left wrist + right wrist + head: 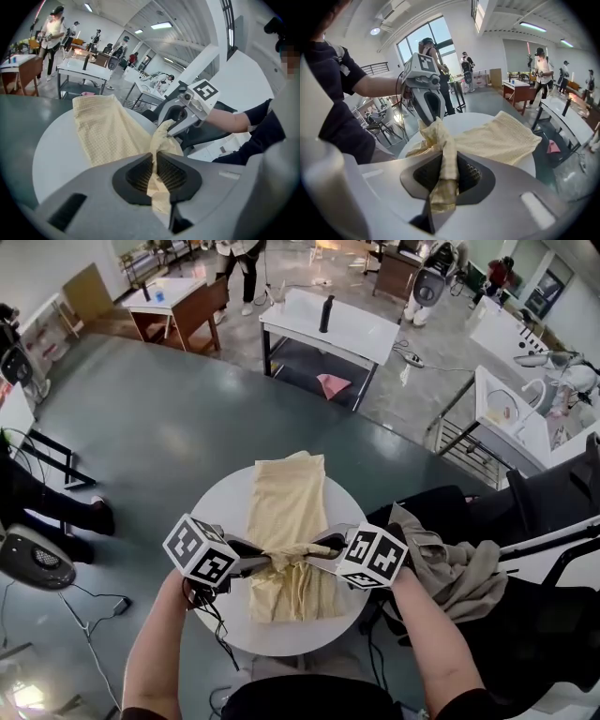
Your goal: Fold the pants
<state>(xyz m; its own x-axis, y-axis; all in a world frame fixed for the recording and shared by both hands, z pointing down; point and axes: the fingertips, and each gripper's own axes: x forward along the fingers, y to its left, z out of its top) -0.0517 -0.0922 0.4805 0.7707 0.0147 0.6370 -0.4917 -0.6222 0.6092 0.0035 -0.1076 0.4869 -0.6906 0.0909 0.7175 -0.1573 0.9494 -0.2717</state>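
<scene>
Both grippers have the pale yellow pants by their near end. The left gripper has its jaws almost together on a thin pleat of the fabric, and the right gripper is pinched on a thicker, rope-like bunch. The two pinch points are close together, so that end is gathered and lifted, while the rest of the pants lies flat along the middle of the round white table, reaching to its far edge. I judge the pants are already laid leg on leg as one narrow strip. The crosswise fold is only begun: the held end has not yet been carried over to the far end, and the bunching will need spreading out. I can't tell whether I hold the waist or the hems. Beyond the table is a grey-green floor, with a heap of dark and grey clothes just to the right. Further off stand a white workbench with a dark bottle, a pink cloth on its lower shelf, a wooden desk and several people.
</scene>
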